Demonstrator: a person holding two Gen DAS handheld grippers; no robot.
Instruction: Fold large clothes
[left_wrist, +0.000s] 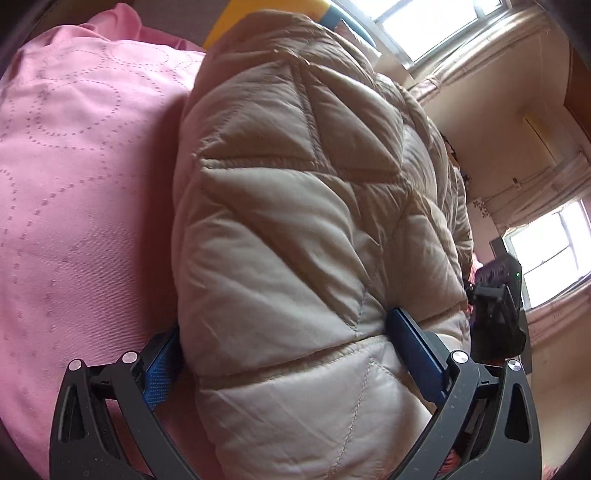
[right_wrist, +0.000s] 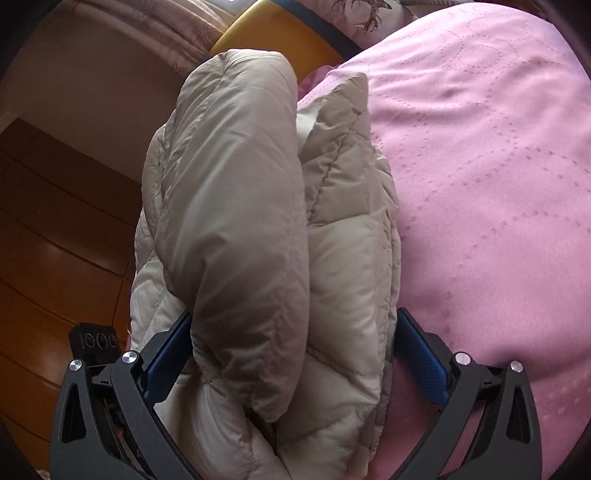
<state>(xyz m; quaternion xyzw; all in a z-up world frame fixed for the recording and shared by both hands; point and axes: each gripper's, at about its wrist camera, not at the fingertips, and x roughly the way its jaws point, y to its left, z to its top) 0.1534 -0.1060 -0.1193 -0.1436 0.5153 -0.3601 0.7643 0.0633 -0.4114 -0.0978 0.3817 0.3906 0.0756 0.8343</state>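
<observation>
While bunched over pink bedding (left_wrist: 74, 184), beige quilted jacket (left_wrist: 295, 221) fills both views; left gripper (left_wrist: 284, 354) clamped on jacket, right gripper (right_wrist: 295, 354) wide, pads flanking jacket.

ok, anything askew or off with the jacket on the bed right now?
Nothing damaged. The beige quilted jacket is a thick bundle, its layers uneven, with one corner flap poking up beside the pink bedspread.

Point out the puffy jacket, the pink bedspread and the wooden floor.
puffy jacket (left_wrist: 295, 206): left wrist view, on a quilted panel in its middle.
pink bedspread (right_wrist: 498, 184): right wrist view, on a bare dotted stretch right of the jacket.
wooden floor (right_wrist: 62, 251): right wrist view, on the brown boards at left.
</observation>
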